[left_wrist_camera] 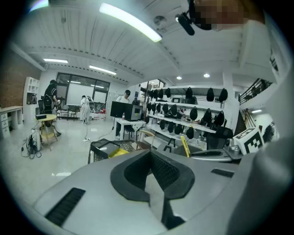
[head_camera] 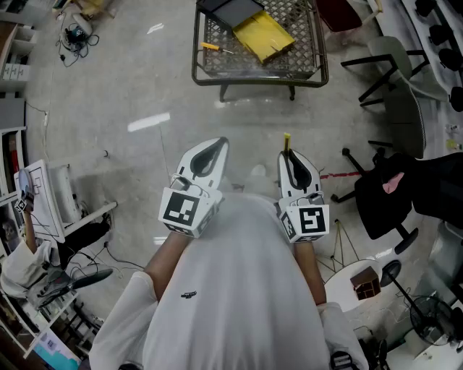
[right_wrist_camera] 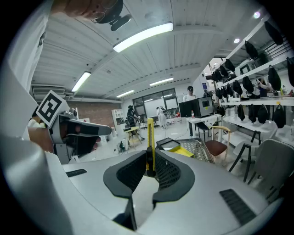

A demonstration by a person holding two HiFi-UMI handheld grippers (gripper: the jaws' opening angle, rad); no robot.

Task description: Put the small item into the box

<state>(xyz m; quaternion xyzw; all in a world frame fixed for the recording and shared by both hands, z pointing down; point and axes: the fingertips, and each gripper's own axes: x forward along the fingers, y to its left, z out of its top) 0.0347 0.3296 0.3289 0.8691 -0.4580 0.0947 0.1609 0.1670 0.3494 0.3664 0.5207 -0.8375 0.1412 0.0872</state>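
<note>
At the far left we see a person (head_camera: 20, 266) in white by some shelves, well apart from us. Nearer the middle is the left gripper (head_camera: 217, 147), held up in front of our white shirt (head_camera: 231, 289) with its marker cube (head_camera: 184, 210) toward us. In the left gripper view (left_wrist_camera: 150, 153) its jaws are drawn in until the tips meet or all but meet, and we find nothing between them.

Just beside it is the right gripper (head_camera: 287, 154). In the right gripper view (right_wrist_camera: 149, 170) its jaws are closed down to a narrow slit and pinch the item (right_wrist_camera: 149, 137), a thin yellow strip with a dark part at the grip. The item (head_camera: 286, 139) stands upright and sticks out past the tips. The two grippers are side by side and apart.

Ahead of both, across bare floor (head_camera: 130, 87), stands a wire basket (head_camera: 253, 81) on legs. In it lie a dark box (head_camera: 230, 11) at the far edge, a yellow sheet (head_camera: 264, 36) beside the box, and a small yellow-handled tool (head_camera: 214, 48) on the mesh. The item is well apart from the box.

To the right is a black chair (head_camera: 383, 199), and nearer us a round white stool (head_camera: 346, 285) carrying a small brown thing we cannot make out.
</note>
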